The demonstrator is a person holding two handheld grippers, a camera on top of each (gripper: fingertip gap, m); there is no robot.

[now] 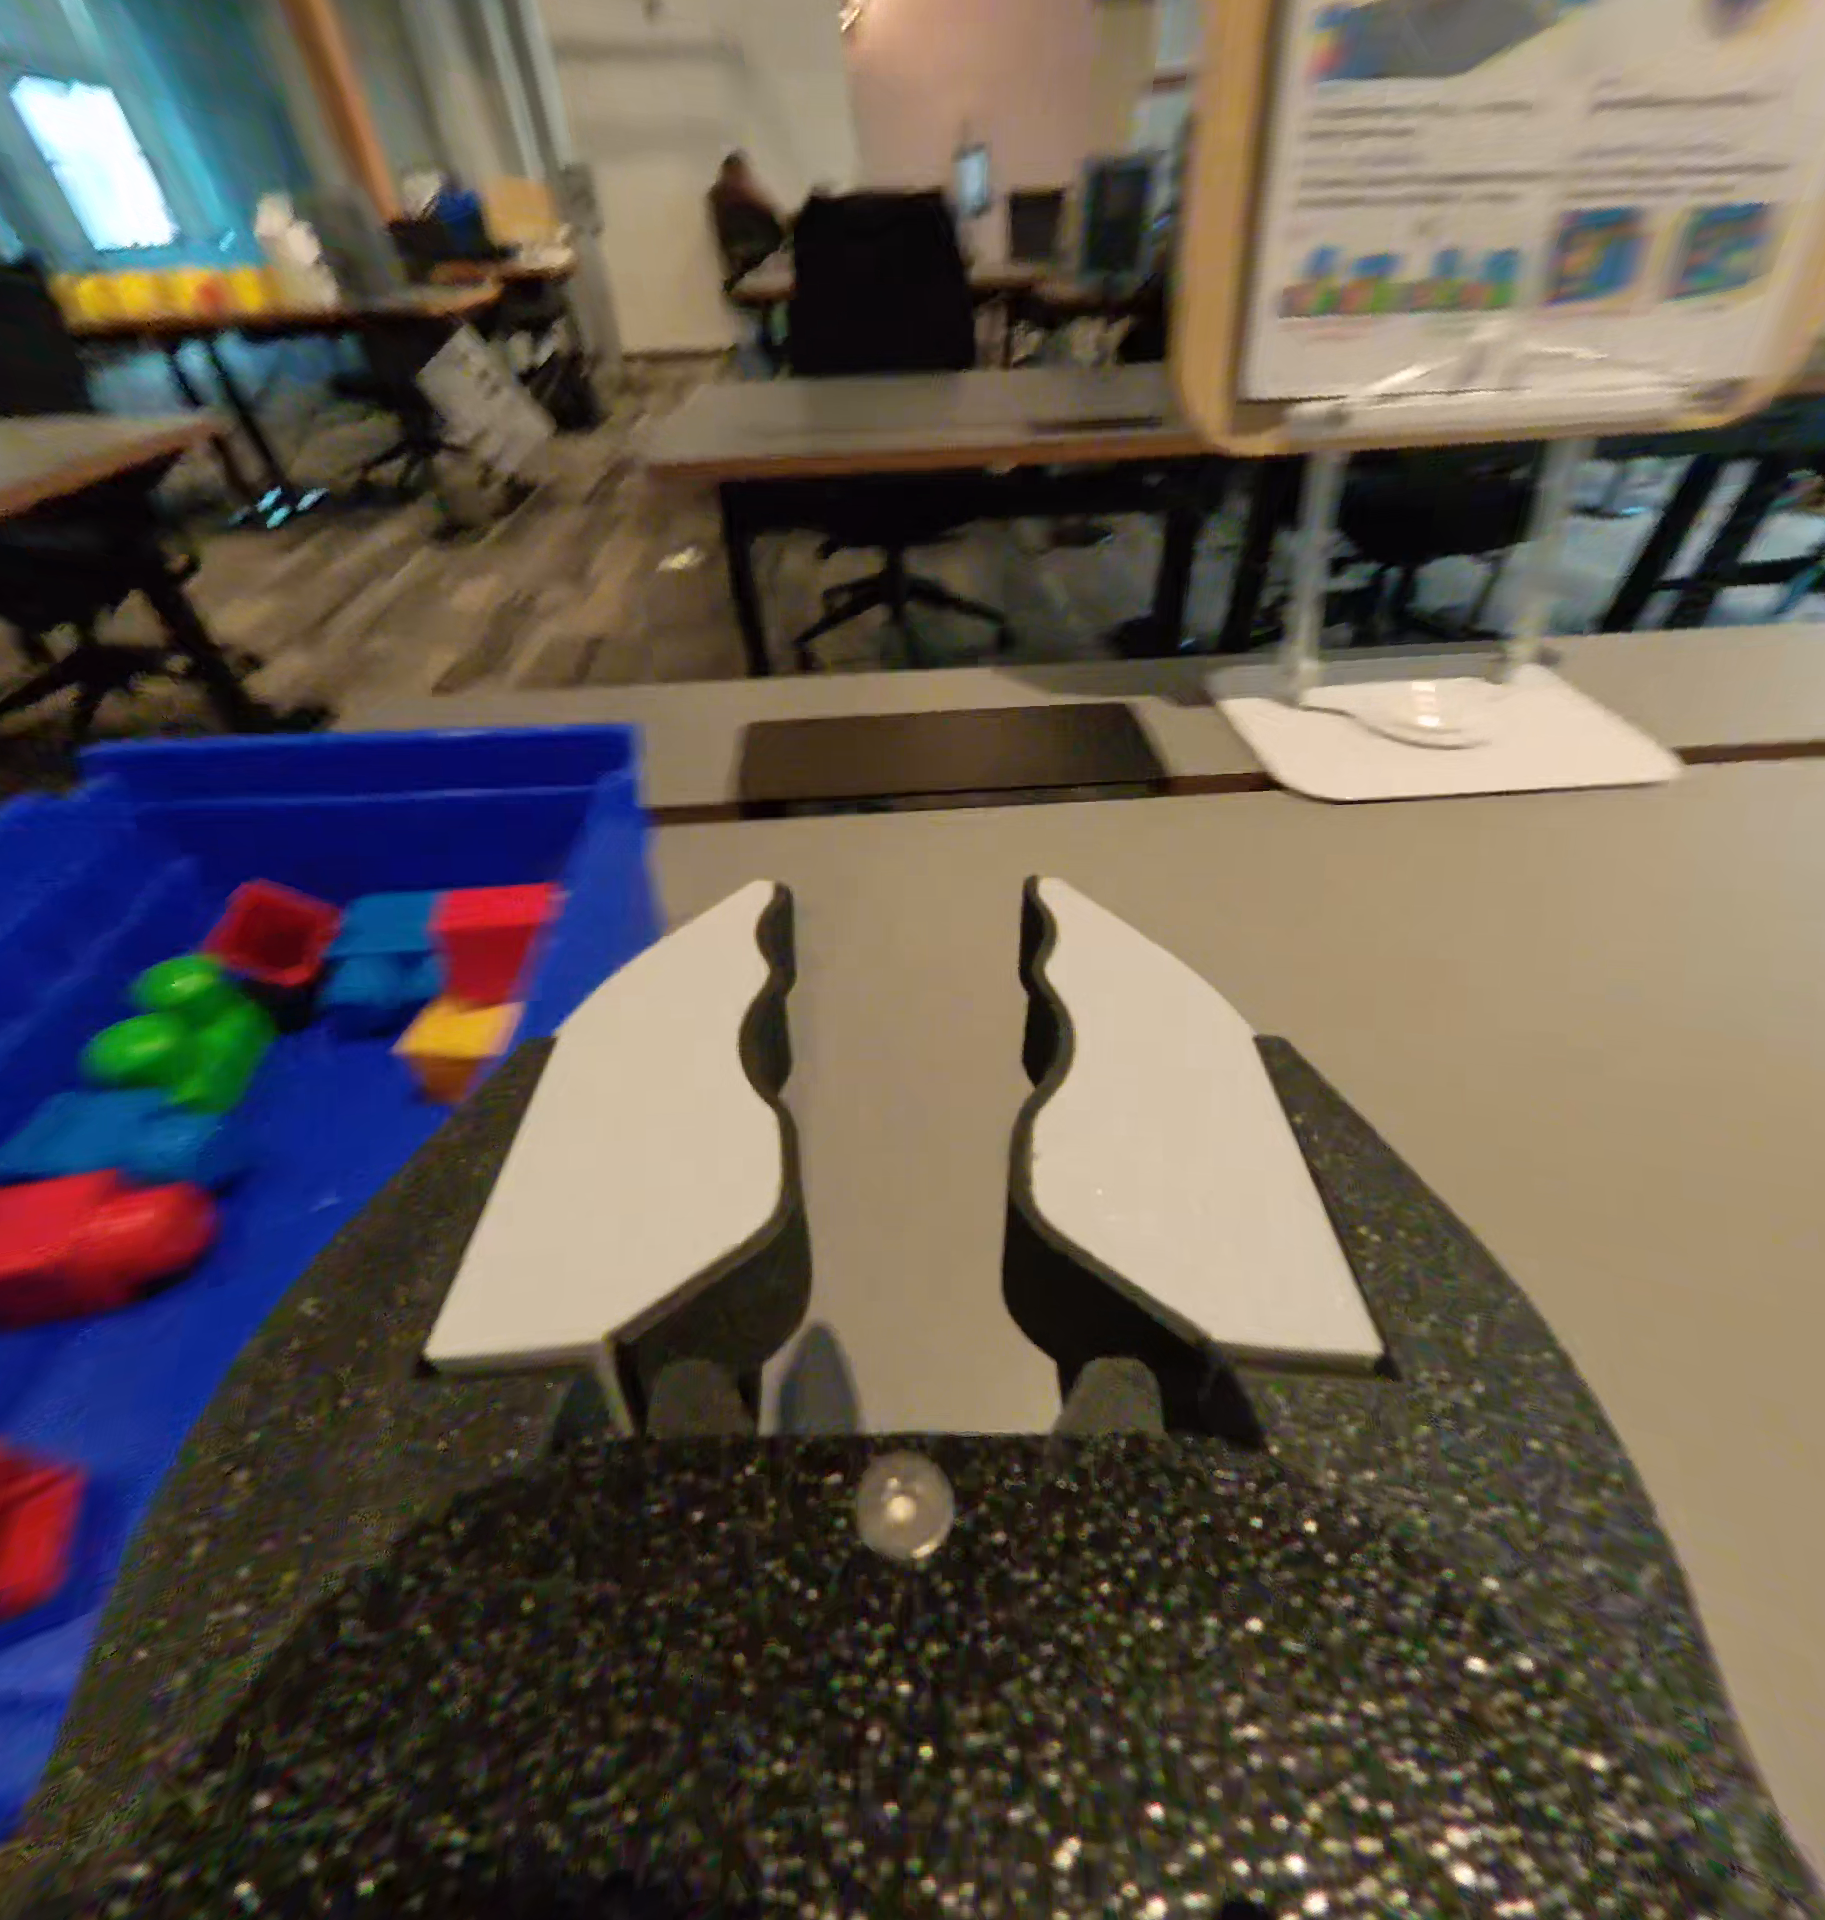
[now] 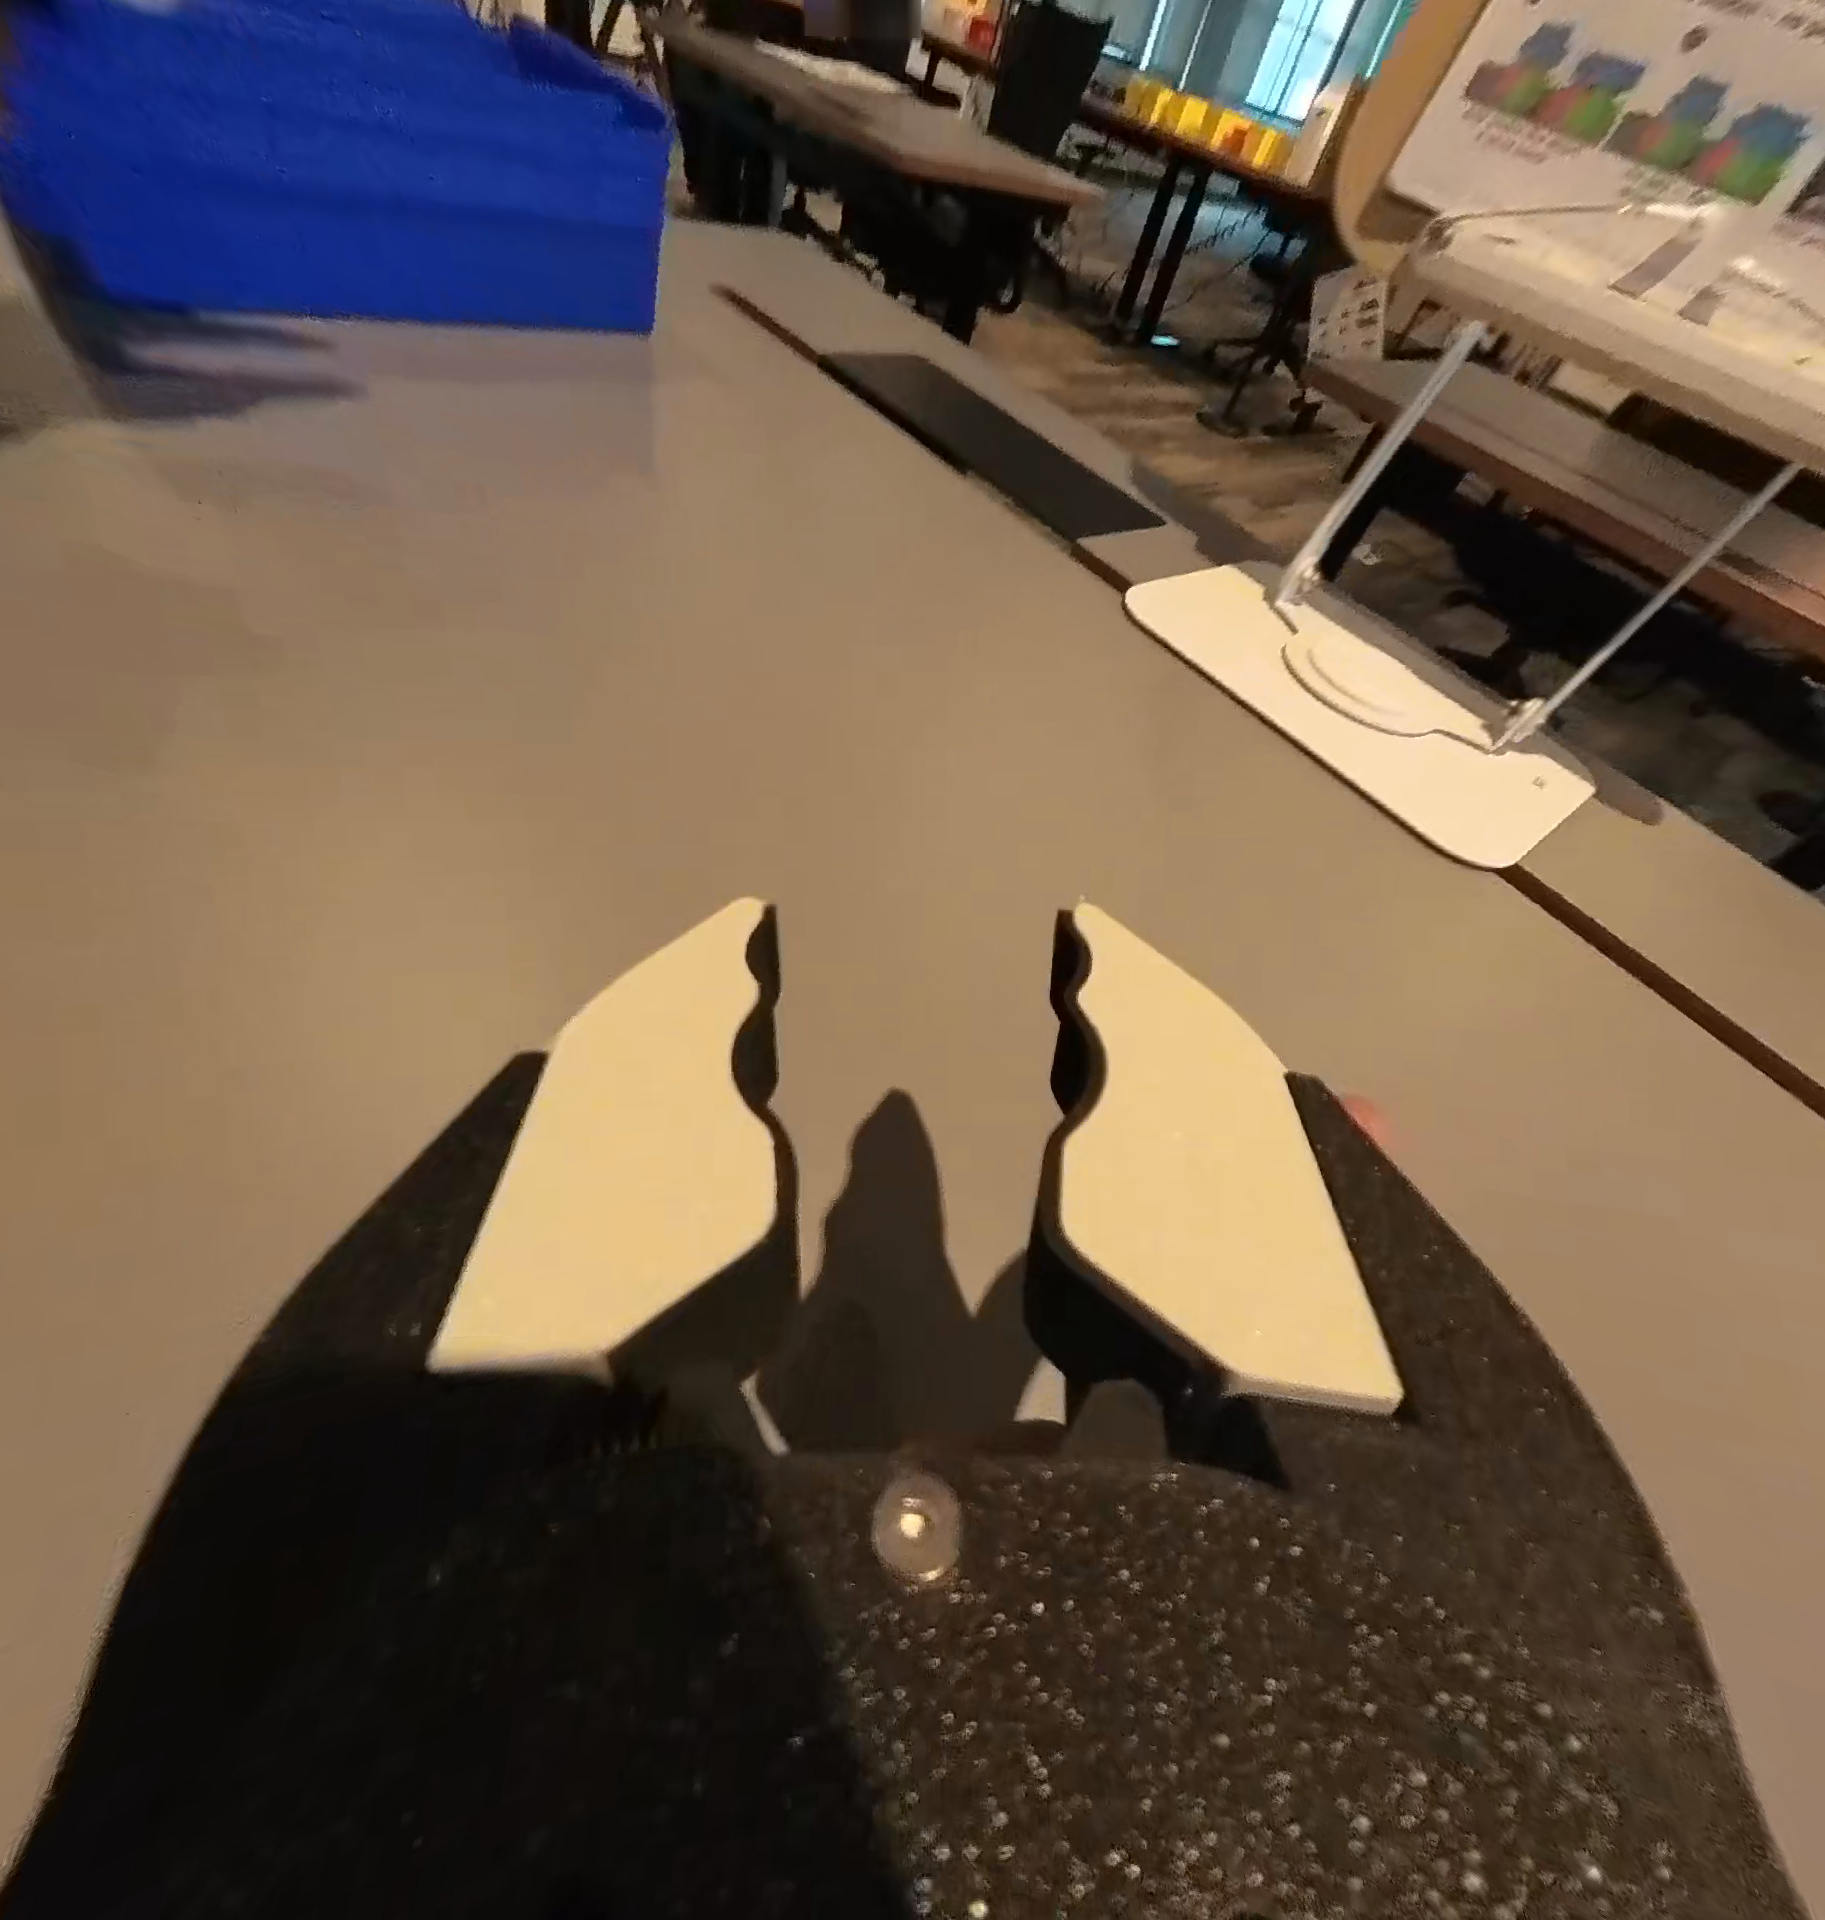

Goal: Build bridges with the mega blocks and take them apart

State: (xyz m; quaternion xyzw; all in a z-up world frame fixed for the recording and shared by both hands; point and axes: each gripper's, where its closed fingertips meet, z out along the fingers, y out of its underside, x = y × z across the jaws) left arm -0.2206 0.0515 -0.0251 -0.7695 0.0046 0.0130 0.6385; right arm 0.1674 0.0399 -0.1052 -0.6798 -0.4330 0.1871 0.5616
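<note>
A blue bin [image 1: 617,831] on the grey table [image 1: 1407,1039] holds several loose mega blocks: a green one [image 1: 186,1034], red ones [image 1: 77,1242], blue ones [image 1: 383,961] and a yellow one [image 1: 461,1044]. My left gripper [image 1: 903,914] is open and empty, over bare table just right of the bin. My right gripper [image 2: 913,935] is open and empty, low over the bare table [image 2: 472,727]. The blue bin [image 2: 368,208] shows far off at the upper left of the right wrist view; its contents are hidden there.
A white stand base [image 1: 1448,743] with two clear rods carries an instruction sheet board [image 1: 1510,197] at the table's far right; it also shows in the right wrist view [image 2: 1365,717]. A black panel [image 1: 949,753] sits in the table's far edge. Other desks and chairs stand beyond. The grippers' ends are close to 40 cm from one another.
</note>
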